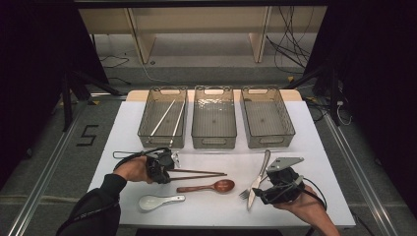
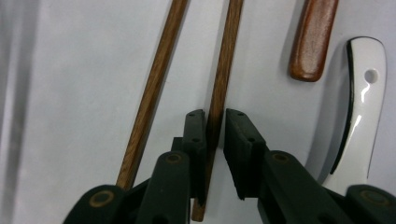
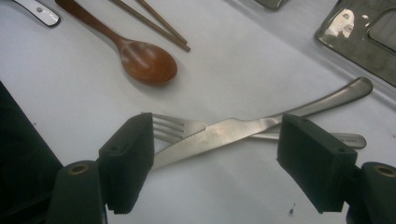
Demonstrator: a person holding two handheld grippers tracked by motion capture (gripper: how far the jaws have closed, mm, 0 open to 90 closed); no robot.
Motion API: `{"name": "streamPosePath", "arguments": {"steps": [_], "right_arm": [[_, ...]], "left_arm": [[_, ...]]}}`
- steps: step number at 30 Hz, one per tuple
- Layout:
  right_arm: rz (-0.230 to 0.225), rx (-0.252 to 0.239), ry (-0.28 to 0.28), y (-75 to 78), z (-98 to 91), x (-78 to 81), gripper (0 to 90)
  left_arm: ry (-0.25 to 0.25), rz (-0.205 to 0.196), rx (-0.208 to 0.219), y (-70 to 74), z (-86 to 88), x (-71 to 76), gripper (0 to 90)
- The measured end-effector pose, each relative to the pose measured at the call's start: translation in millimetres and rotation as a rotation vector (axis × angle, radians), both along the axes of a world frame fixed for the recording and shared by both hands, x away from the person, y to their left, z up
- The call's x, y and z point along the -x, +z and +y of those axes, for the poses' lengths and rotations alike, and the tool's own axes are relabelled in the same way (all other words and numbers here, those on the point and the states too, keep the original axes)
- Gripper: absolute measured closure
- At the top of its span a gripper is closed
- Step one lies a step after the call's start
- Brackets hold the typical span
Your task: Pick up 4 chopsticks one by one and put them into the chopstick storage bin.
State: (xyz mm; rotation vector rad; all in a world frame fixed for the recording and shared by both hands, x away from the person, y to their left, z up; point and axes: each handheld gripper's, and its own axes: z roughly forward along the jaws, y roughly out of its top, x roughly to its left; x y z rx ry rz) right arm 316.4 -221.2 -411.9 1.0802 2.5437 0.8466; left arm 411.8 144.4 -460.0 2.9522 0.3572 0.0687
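The left gripper sits low over the near-left part of the white tabletop, its fingers nearly together around one wooden chopstick, with a sliver of gap showing on one side, so the pinch looks just about made. That chopstick runs straight on from the fingers along the gripper's own line, and in the high view it lies left to right; its partner, the second chopstick, lies just beside it, outside the grip. The right gripper hovers with fingers spread wide over the crossed knife and fork. The left hand is plainly the nearer one for lifting towards the left tray, which already holds pale chopsticks.
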Motion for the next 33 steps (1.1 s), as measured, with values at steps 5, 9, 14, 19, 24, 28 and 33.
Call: {"name": "streamPosePath", "arguments": {"steps": [5, 9, 14, 19, 24, 28, 33], "right_arm": [[0.003, 0.002, 0.003, -0.5, 0.2, 0.0, 28.2], [0.003, 0.005, 0.003, -0.6, 0.1, 0.0, 28.3], [0.004, 0.005, 0.004, -0.5, 0.1, -0.1, 28.4], [0.004, 0.006, 0.003, -0.5, -0.1, -0.1, 28.4], [0.005, 0.005, 0.004, -0.7, -0.1, -0.1, 28.4], [0.003, 0.004, 0.002, -0.6, -0.2, -0.2, 28.4], [0.001, 0.005, 0.000, -0.9, -0.4, -0.2, 28.3]], "left_arm": [[-0.043, -0.014, -0.005, 0.1, -0.8, 2.4, 80.9], [-0.054, -0.014, -0.006, 0.3, -0.8, 2.7, 82.7], [-0.062, -0.013, 0.004, 0.5, -0.4, 3.3, 83.2], [-0.077, -0.021, 0.023, 4.4, -3.6, 5.6, 83.3], [-0.060, -0.036, 0.073, 13.5, -3.8, 6.5, 83.3], [-0.027, -0.049, 0.127, 23.7, -2.8, 6.0, 83.3], [0.058, -0.044, 0.244, 36.3, -0.4, 4.9, 83.2]]}}
